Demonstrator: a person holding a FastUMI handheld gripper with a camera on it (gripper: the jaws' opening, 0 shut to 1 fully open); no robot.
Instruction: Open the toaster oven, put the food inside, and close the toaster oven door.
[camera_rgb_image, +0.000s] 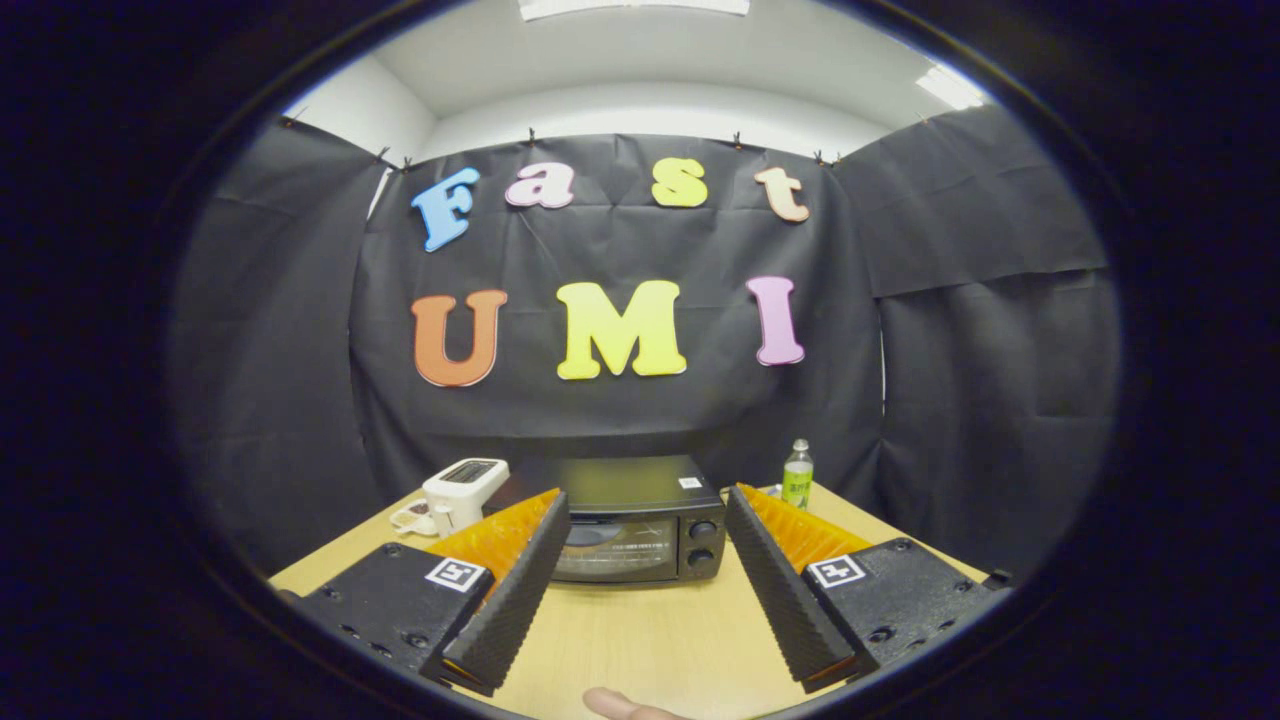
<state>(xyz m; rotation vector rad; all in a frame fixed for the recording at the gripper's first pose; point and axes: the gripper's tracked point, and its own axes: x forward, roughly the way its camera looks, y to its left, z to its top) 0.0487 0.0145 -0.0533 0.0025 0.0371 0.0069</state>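
Note:
A black toaster oven (640, 520) stands on the wooden table (650, 630), its glass door shut and two knobs at its right side. It sits beyond my gripper (645, 505), seen through the gap between the fingers. The two ridged black-and-orange fingers (515, 585) are spread wide apart, open, with nothing held. A small plate with food (412, 517) lies to the left of the oven, partly hidden by a white device.
A white device (462, 492) stands left of the oven. A green bottle (797, 475) stands at the oven's right, near the back wall. A fingertip (625, 705) of a person shows at the table's near edge.

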